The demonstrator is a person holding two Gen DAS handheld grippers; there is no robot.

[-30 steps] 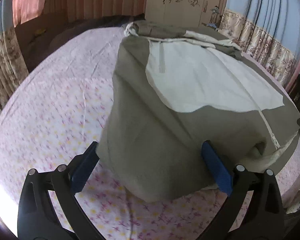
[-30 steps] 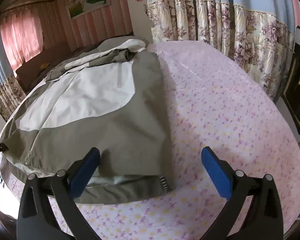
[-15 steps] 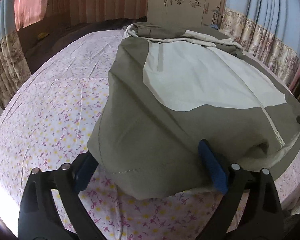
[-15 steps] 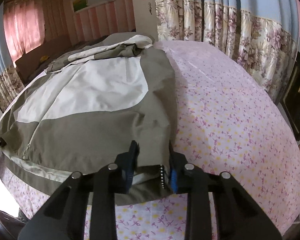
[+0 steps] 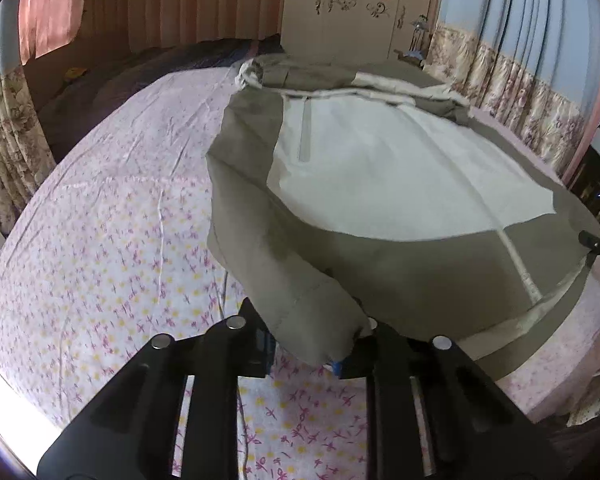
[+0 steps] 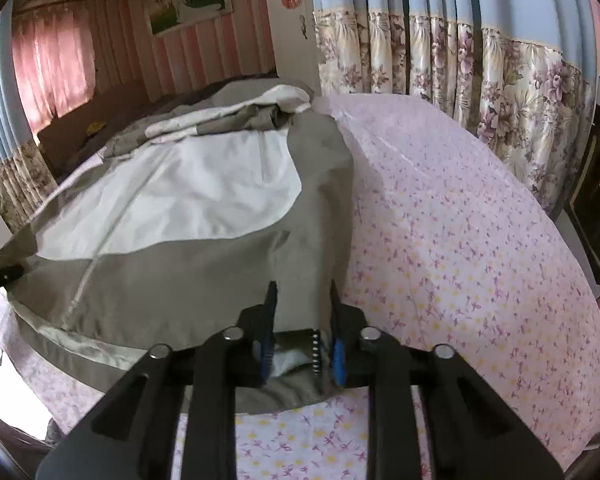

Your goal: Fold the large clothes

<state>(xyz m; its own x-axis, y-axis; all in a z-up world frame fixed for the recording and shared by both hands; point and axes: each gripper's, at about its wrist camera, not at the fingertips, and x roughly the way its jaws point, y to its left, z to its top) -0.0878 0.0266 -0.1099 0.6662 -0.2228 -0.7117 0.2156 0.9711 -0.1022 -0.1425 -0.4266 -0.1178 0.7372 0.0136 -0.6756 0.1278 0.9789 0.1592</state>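
A large olive-and-white jacket (image 5: 380, 184) lies spread on a bed with a pink floral sheet (image 5: 100, 260). My left gripper (image 5: 312, 344) is shut on the jacket's near hem corner, and the cloth bunches up between its fingers. The jacket also shows in the right wrist view (image 6: 188, 208). My right gripper (image 6: 302, 336) is shut on the other hem corner, by the ribbed cuff. The tip of the right gripper shows at the left wrist view's right edge (image 5: 598, 246).
The floral sheet (image 6: 460, 240) stretches to the right of the jacket. Flowered curtains (image 6: 480, 80) hang along the bed's far side. A wardrobe (image 5: 348, 4) stands behind the bed, and a dark blanket (image 5: 140, 76) lies near the headboard.
Both grippers closed on the jacket's hem corners: the right one half a second ago, the left one just now. The left corner has lifted and bunched.
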